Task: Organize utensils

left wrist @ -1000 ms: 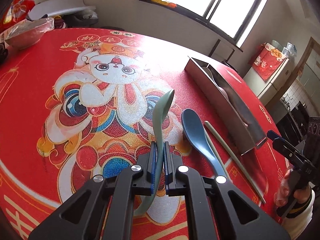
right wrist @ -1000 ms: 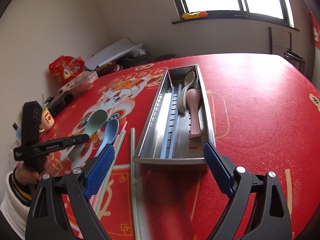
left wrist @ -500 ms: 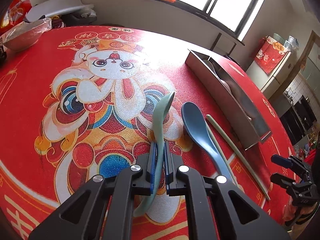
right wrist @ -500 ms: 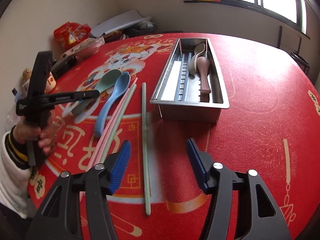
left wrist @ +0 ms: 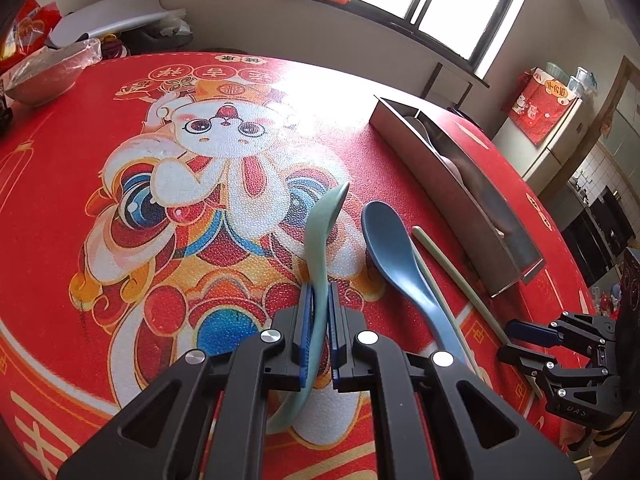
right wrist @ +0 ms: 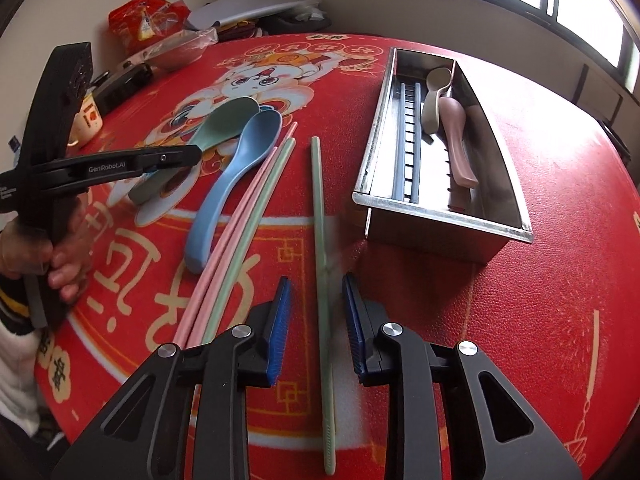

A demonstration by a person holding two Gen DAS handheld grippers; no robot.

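Observation:
My left gripper [left wrist: 318, 300] is shut on the handle of a pale green spoon [left wrist: 324, 224]; the spoon also shows in the right wrist view [right wrist: 224, 124]. A blue spoon [left wrist: 394, 252] lies just right of it on the red table mat. My right gripper [right wrist: 316, 312] is open, its fingers either side of a single green chopstick [right wrist: 320, 200] lying on the mat. A pink chopstick [right wrist: 240, 216] and another green chopstick [right wrist: 256, 216] lie left of it. The steel utensil tray [right wrist: 436, 220] holds a beige spoon [right wrist: 434, 96], a pink spoon [right wrist: 456, 140] and dark chopsticks.
A bowl wrapped in plastic [left wrist: 44, 76] stands at the mat's far left edge. A cup [right wrist: 86, 120], a dark device and a red snack bag [right wrist: 148, 20] crowd the table's far left side. A window is behind the table.
My right gripper has drawn back from the tray, dropped low over the single green chopstick and narrowed its opening around it. My left gripper keeps holding the green spoon in place.

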